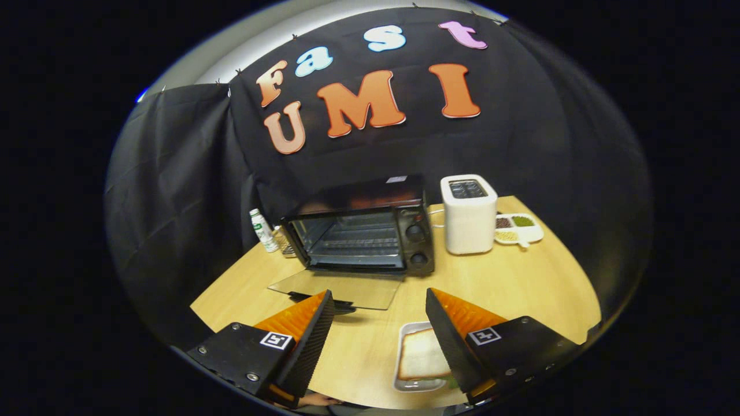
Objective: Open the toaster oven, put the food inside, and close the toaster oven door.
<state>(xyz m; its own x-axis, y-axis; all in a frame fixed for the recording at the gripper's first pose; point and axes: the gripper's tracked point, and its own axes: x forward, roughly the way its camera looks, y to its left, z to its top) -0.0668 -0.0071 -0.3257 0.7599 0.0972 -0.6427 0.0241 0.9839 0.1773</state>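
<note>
Hovering above the round pale-wood table (520, 289), the gripper (378, 297) holds its fingers spread wide and grasping nothing. The black toaster oven (361, 231) sits at twelve o'clock beyond the fingertips, its clear glass door (341, 288) already dropped flat onto the table, wire rack visible inside. The food, a slice of sandwich bread in a shallow clear plastic tray (417, 353), lies at about five o'clock, low between the fingers and partly tucked behind the right one. Judged step: door opening done, pickup of the food next. A white two-slot toaster (468, 214) stands at one o'clock beside the oven, with a small white divided dish of grains (518, 229) past it; a white bottle with green label (263, 230) stands at eleven o'clock. Risks: soft bread may crush or tear under a hard squeeze; a grip on the tray rim alone could tip it; the open door lies just ahead of the fingertips, so a low approach could knock its front edge.
</note>
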